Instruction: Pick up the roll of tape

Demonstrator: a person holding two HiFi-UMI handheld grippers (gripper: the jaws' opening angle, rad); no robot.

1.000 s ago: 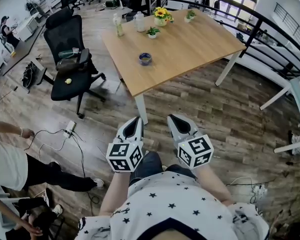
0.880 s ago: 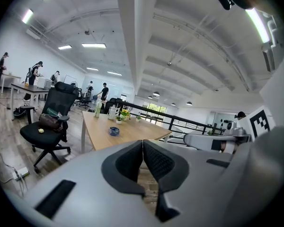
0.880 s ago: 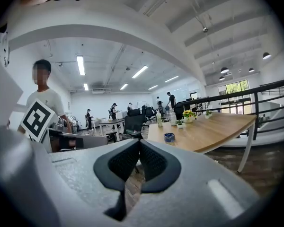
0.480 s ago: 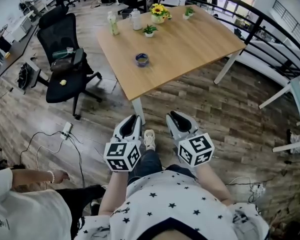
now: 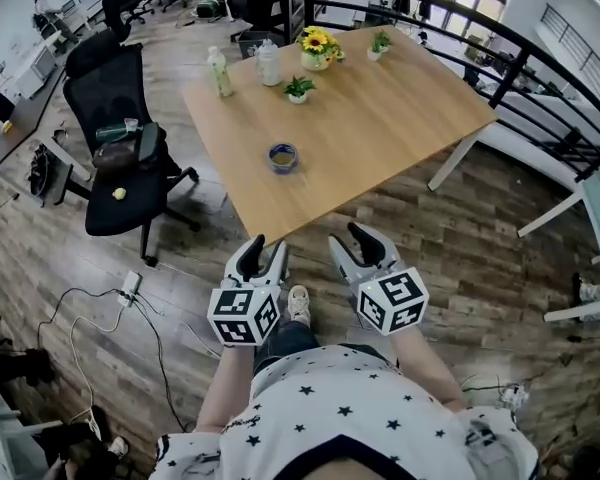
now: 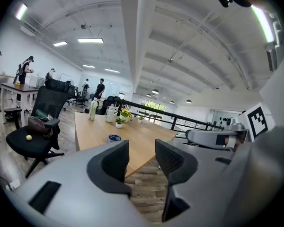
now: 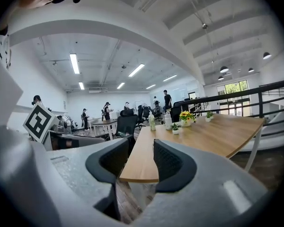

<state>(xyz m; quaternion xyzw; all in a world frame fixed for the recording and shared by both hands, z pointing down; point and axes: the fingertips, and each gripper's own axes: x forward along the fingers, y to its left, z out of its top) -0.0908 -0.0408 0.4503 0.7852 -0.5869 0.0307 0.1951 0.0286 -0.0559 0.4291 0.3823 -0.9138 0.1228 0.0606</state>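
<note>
L gripper [image 5: 267, 250] & R gripper [image 5: 354, 240] sit side by side low in the head view, over the wood floor [image 5: 460, 238], just in front of the table [image 5: 380, 118]. Both point at the table's near edge. L gripper's jaws have just been opening. They stand apart w/ nothing btw them. R gripper is the same: jaws just been opening, apart, holding nothing. Each has a cube w/ blocky black-&-white square marks, L cube [image 5: 245, 315] & R cube [image 5: 392, 300].

The roll of tape [image 5: 282, 156] is blue. It lies flat on the table near the front left edge, well apart from both grippers. Any print on it is too small to read.

Further back on the table: a bottle [image 5: 219, 72] w/ a label too small to read, a white jug [image 5: 269, 65] & yellow flowers [image 5: 317, 43]. A black chair [image 5: 110, 138] stands left of the table.
</note>
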